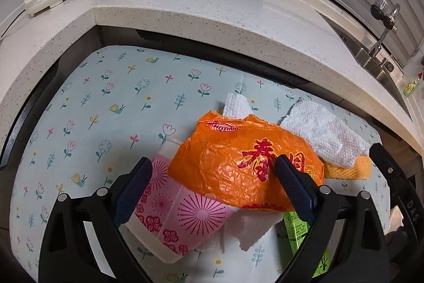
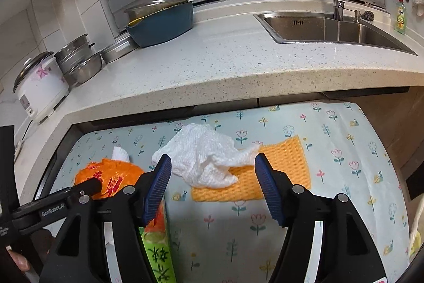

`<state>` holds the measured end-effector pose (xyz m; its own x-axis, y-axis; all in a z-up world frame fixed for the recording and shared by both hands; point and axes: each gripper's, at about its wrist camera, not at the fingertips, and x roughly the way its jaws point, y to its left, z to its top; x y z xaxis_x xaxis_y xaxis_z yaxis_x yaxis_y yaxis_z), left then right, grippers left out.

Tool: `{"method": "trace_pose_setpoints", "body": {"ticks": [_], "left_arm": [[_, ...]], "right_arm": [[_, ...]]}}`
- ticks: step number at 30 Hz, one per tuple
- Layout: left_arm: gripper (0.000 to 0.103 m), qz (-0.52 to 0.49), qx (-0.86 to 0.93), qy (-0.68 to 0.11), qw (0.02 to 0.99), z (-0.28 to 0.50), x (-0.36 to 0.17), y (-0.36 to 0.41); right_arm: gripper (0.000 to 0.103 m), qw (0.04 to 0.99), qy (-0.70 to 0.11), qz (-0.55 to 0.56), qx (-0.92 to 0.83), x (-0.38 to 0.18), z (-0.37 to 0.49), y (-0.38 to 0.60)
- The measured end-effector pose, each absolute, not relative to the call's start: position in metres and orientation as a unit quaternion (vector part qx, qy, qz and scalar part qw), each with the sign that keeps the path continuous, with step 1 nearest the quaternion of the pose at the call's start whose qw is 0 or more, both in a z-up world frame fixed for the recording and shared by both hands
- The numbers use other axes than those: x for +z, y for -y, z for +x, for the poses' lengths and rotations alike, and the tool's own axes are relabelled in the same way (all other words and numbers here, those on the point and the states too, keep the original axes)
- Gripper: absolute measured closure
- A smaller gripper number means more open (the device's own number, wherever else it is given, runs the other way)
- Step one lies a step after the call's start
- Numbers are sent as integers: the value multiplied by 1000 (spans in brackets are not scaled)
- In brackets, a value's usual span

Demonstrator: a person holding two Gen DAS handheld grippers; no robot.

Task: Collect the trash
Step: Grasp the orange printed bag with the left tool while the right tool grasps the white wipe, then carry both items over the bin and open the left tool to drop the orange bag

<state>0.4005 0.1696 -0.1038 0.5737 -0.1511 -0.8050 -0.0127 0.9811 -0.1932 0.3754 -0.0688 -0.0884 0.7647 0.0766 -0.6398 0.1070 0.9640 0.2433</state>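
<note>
— Both grippers hang over the flowered mat (image 2: 304, 230), jaws apart, nothing clamped. Left gripper (image 1: 213, 174) frames the orange plastic bag (image 1: 238, 163); right gripper (image 2: 213, 171) frames the crumpled white paper towel (image 2: 204, 155).

— Where does the trash lie, taking the bag as the mark?

— The towel sits just beside the bag on the sink (image 2: 331, 28) side, draped partly over an orange cloth (image 2: 278, 171). A second piece of white paper (image 1: 237, 105) pokes out behind the bag. Under the bag's near edge: a pink patterned carton (image 1: 182, 216), more white paper (image 1: 254, 230), and a green packet (image 1: 299, 230).

— How many of each?

— One bag, one carton, one green packet, one cloth. White paper, three pieces showing (whether any join beneath the bag I cannot tell). The packet is cut off by gripper fingers in both views, and its print is hard to read.
</note>
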Motion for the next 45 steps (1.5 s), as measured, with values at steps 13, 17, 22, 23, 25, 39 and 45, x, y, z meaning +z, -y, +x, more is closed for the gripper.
{"method": "trace_pose_setpoints", "body": {"ticks": [13,17,22,23,25,39,45], "left_arm": [[73,-36,-71,-437,896,393,-93,-142],[89,-41,-83,-435,896,383,-83,-136],[93,-38,-100,-422,900,362,-63,-122],[93,-37,-102,-420,901,358,-60,-120],[93,-37,-111,-417,901,346,-54,-115],[89,-51,-167,-465,868,272,-70,-64],[50,-61,-161,-481,860,248,-81,-44]], "right_arm": [[93,914,-392,107,16,-119,394,54],[94,918,-380,109,15,-107,374,57],[95,922,-367,121,10,-88,348,69],[95,923,-365,122,8,-85,341,72],[95,923,-363,126,5,-80,327,78],[95,912,-373,170,-28,-92,208,120],[95,905,-380,189,-35,-106,174,133]]}}
